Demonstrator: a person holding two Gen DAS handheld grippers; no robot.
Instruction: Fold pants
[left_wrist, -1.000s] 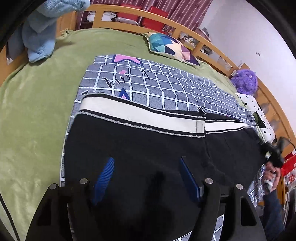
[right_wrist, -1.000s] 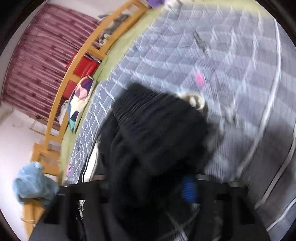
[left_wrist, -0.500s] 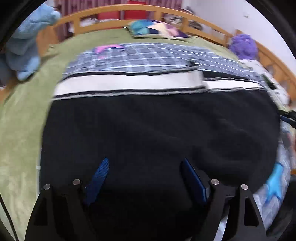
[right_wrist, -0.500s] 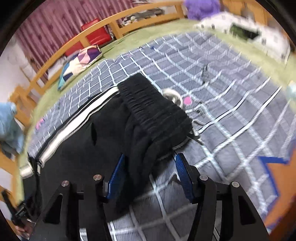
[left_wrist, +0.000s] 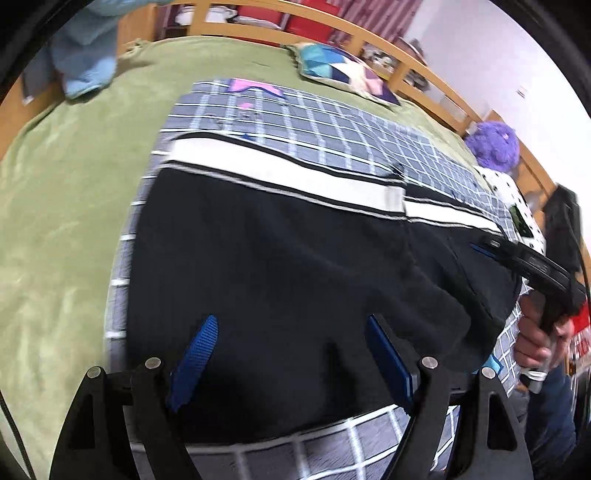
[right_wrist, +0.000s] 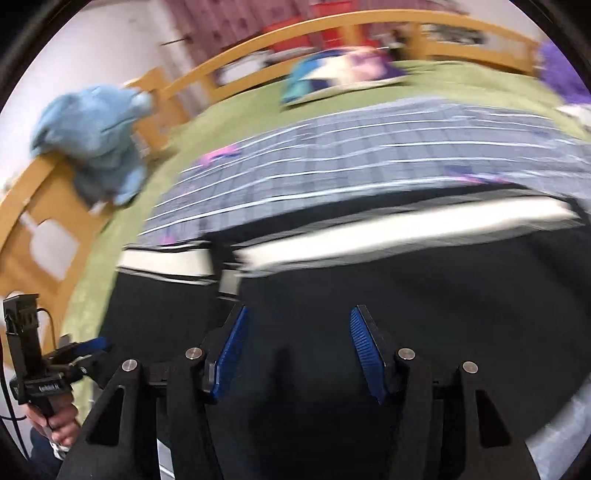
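Since half a second ago our right gripper (right_wrist: 295, 350) has let go of the bunched waistband and swung round over the flat black cloth, and our left gripper (left_wrist: 291, 354) has drawn back a little, so more of the green bedspread (left_wrist: 66, 192) shows. We see both pairs of jaws standing wide apart with nothing between the blue pads. The pants (left_wrist: 295, 266) lie spread on the grey checked sheet (left_wrist: 332, 136) on the bed, black side up, with the white side stripe (left_wrist: 288, 173) along their far edge. From the left wrist view the right gripper (left_wrist: 491, 247) hangs over the pants' right end. The right wrist view is motion-blurred. A patterned pillow (left_wrist: 343, 74) lies by the wooden rail (left_wrist: 369, 37).
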